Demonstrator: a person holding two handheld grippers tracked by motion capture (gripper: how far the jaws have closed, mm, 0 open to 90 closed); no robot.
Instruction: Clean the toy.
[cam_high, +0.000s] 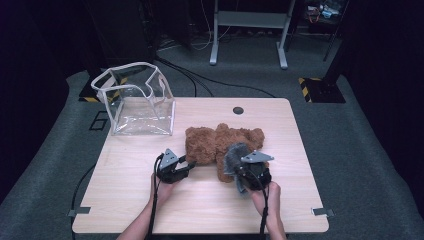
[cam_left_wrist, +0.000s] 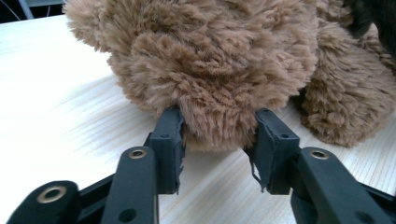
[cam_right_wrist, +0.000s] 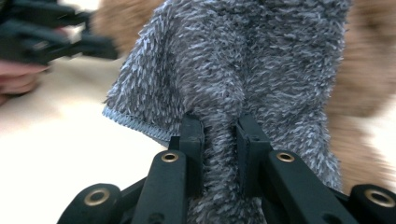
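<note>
A brown plush bear (cam_high: 220, 145) is seen lying at the centre of the high view, on the light wooden tabletop (cam_high: 130, 200). Just left of it the left gripper (cam_high: 189, 164) is held low over the tabletop, pointing right at the bear's near edge. In the left gripper view a rounded lobe of the bear's fur (cam_left_wrist: 219, 93) is seen between the two jaws, which are parted about halfway and touch the pile on either side; whether the fur is actually pinched cannot be told. At the lower right of the bear the right gripper (cam_high: 239, 167) is seen with a shaggy grey cloth (cam_high: 234, 155) in it. In the right gripper view the jaws are drawn nearly together on a bunched fold of the grey cloth (cam_right_wrist: 243, 65), with brown fur blurred behind it. A clear plastic bag (cam_high: 135, 100) with white trim is seen standing open at the upper left of the tabletop, well apart from both grippers.
</note>
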